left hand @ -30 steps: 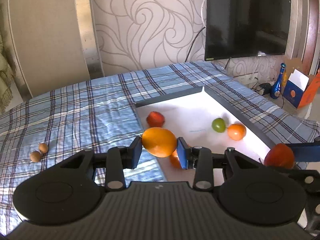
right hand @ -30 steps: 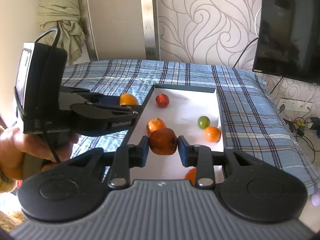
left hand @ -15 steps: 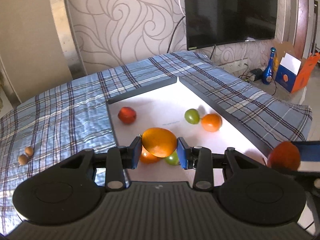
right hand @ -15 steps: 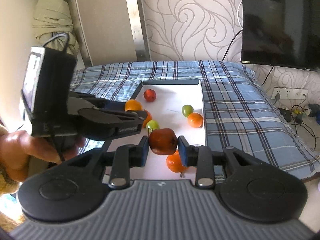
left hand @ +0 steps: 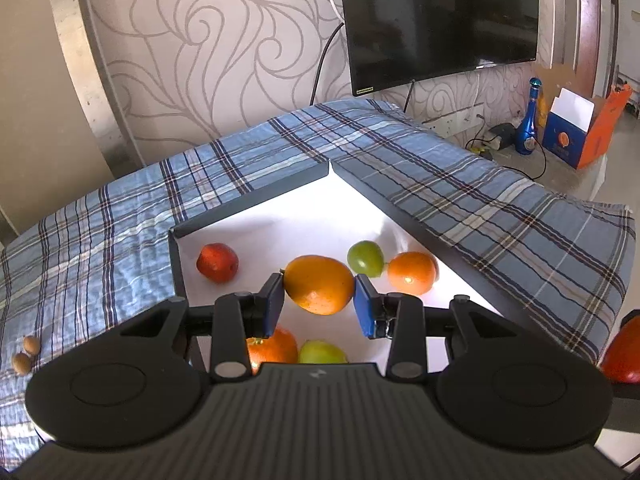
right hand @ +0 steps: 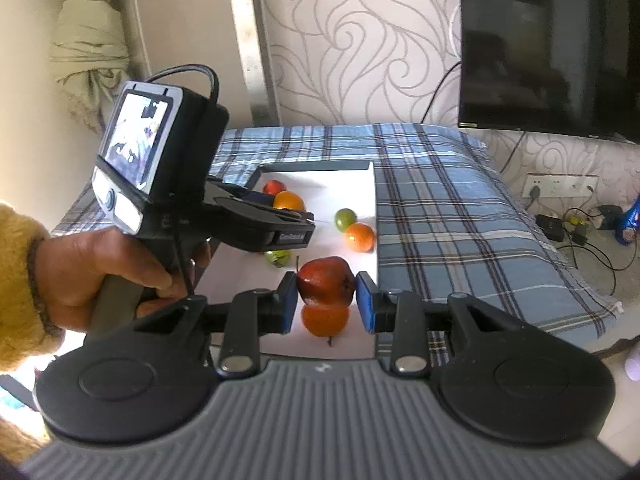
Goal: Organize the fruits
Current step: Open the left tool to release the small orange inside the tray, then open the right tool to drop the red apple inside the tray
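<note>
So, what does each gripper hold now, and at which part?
The left gripper holds an orange fruit by its two sides. The right gripper holds a red fruit the same way.

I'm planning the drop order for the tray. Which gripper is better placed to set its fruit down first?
Probably the left gripper: its orange fruit hangs over bare white floor of the tray. The right gripper holds its red fruit directly above an orange.
</note>
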